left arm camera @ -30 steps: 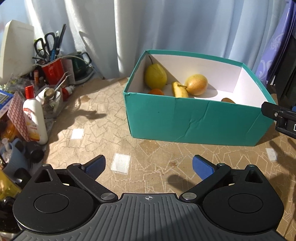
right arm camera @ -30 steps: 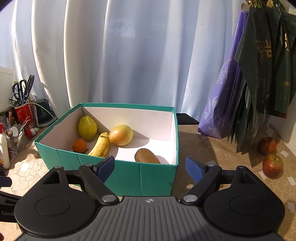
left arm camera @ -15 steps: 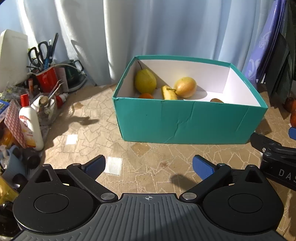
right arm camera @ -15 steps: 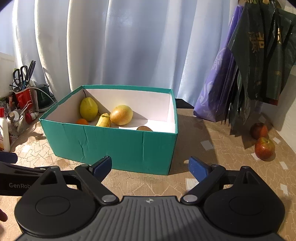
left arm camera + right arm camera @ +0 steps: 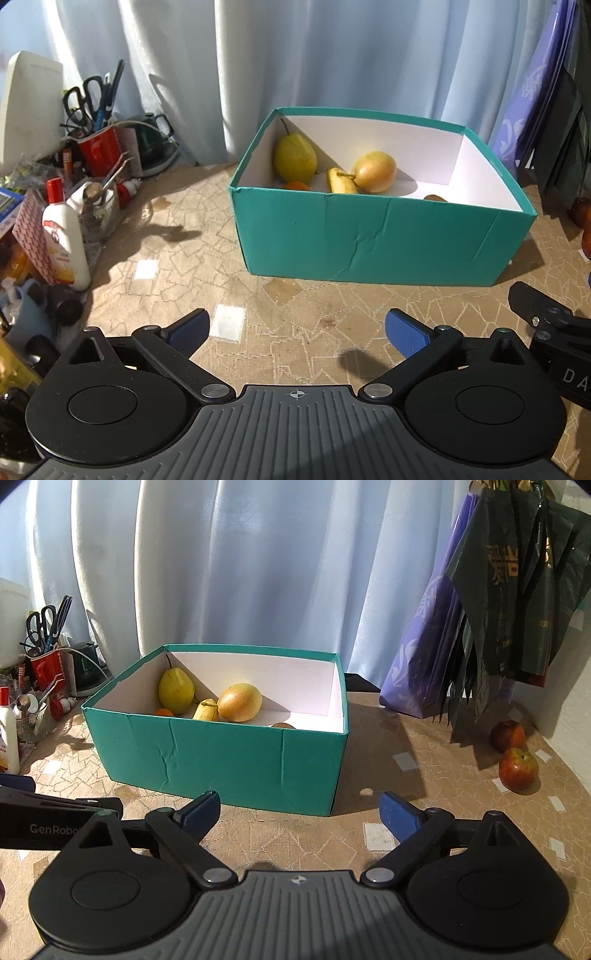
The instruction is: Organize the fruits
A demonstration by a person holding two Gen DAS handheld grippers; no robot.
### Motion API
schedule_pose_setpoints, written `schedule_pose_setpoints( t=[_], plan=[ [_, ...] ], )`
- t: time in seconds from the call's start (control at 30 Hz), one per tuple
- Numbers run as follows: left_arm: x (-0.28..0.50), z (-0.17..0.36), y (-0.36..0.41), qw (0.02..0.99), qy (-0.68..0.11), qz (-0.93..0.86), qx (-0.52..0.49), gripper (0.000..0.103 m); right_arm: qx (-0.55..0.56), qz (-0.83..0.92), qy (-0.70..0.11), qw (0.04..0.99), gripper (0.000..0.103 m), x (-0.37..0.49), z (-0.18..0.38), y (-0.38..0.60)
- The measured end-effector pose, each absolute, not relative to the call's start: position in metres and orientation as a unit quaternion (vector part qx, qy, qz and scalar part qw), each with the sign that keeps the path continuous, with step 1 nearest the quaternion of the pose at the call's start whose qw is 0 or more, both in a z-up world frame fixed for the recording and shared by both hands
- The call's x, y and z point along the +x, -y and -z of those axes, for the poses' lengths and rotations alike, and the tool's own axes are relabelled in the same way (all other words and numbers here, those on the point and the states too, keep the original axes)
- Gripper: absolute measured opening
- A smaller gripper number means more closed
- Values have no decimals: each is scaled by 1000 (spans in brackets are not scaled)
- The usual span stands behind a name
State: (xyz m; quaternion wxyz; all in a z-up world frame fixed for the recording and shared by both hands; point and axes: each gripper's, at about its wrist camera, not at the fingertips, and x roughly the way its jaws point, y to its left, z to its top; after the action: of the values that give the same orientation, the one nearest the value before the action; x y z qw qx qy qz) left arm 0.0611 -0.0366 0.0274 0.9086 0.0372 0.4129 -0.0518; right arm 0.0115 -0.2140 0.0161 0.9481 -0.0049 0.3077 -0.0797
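A teal box (image 5: 221,753) with a white inside stands on the table. In it lie a green-yellow pear (image 5: 176,688), a banana (image 5: 205,712), a round yellow fruit (image 5: 240,701), a small orange (image 5: 163,712) and a brown kiwi (image 5: 283,725). Two red apples (image 5: 518,769) sit on the table to the right of the box. My right gripper (image 5: 299,808) hangs in front of the box, its jaws opening with nothing between them. To its left, my left gripper (image 5: 295,325) stands open and empty before the box (image 5: 369,240).
Clutter crowds the left edge: a white bottle (image 5: 66,243), a red cup of scissors and pens (image 5: 98,147), a kettle base (image 5: 155,147). Purple and dark bags (image 5: 480,638) hang at the right, above the apples. A curtain closes off the back.
My right gripper has drawn back from above the box's near wall to the table in front of it, and its jaws have spread wider. The left gripper has barely shifted.
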Motion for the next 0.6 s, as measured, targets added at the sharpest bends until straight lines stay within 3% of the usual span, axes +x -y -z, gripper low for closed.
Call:
schedule_pose_setpoints(
  t=[0.33,0.6],
  plan=[
    [53,-31,34,914,-401,41,45,103,-48,123,-334,933,103,12,-11,202],
    [42,-27,32,915,-398,18,59,103,-62,159,-349,921,103,14,-9,193]
  ],
)
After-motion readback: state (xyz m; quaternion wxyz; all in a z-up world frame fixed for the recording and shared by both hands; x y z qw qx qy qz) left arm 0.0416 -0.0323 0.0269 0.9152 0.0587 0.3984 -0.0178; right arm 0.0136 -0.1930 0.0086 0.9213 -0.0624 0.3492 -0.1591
